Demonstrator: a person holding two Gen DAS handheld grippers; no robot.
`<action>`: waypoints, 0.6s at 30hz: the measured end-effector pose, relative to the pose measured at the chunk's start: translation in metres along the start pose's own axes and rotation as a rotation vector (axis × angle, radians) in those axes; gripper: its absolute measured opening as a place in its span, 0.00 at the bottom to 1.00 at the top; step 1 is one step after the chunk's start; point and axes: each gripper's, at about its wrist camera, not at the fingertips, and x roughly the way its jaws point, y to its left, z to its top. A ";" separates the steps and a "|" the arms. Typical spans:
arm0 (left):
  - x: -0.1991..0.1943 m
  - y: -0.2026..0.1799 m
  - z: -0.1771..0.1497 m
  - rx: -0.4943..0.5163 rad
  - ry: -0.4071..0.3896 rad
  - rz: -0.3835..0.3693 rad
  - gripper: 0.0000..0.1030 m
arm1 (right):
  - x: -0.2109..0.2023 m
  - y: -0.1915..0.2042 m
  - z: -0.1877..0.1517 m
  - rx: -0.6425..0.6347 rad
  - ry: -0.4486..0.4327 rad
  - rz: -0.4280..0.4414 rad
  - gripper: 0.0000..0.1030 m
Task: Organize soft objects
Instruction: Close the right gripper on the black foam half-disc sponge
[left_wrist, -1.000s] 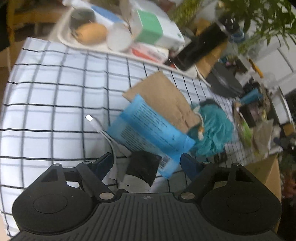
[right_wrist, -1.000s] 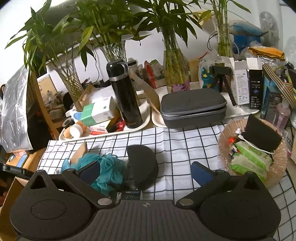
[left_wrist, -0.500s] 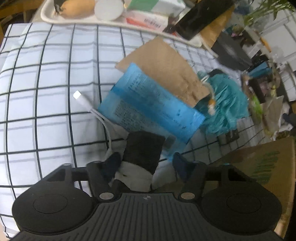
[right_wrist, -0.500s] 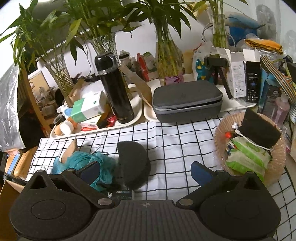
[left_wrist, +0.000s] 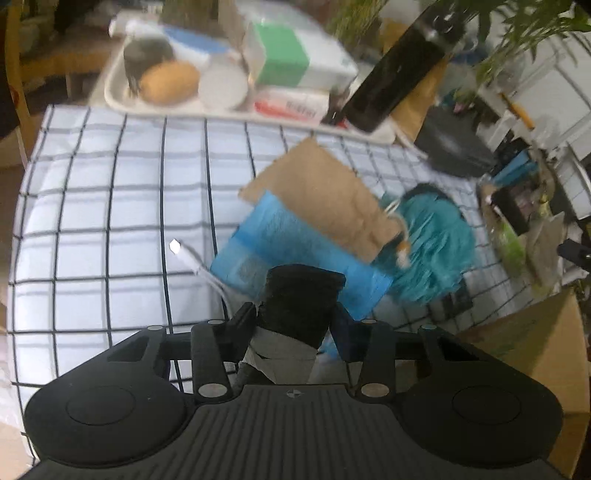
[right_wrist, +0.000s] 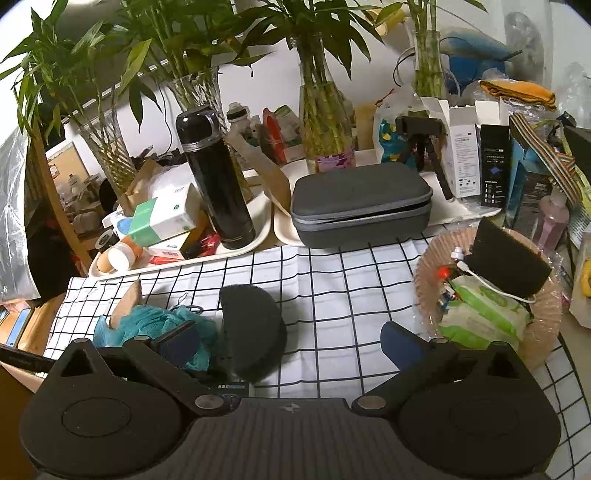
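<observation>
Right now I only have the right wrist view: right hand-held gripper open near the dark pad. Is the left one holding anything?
Observer: Yes. The left hand-held gripper is shut on a black and grey soft roll.
Operator: What's ahead of it?
Observer: A blue packet on the checked cloth, its far end covered by a brown paper bag.
Operator: Anything loose nearby?
Observer: A white cable lies on the cloth beside the packet's left edge.
</observation>
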 end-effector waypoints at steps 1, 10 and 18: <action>-0.003 -0.002 -0.001 0.006 -0.018 0.004 0.41 | 0.001 0.000 0.000 -0.003 0.000 0.004 1.00; -0.020 -0.002 0.006 -0.023 -0.147 0.042 0.41 | 0.018 0.001 0.006 -0.068 0.024 0.009 1.00; -0.028 0.003 0.010 -0.060 -0.218 0.058 0.41 | 0.055 0.009 0.011 -0.144 0.083 0.041 1.00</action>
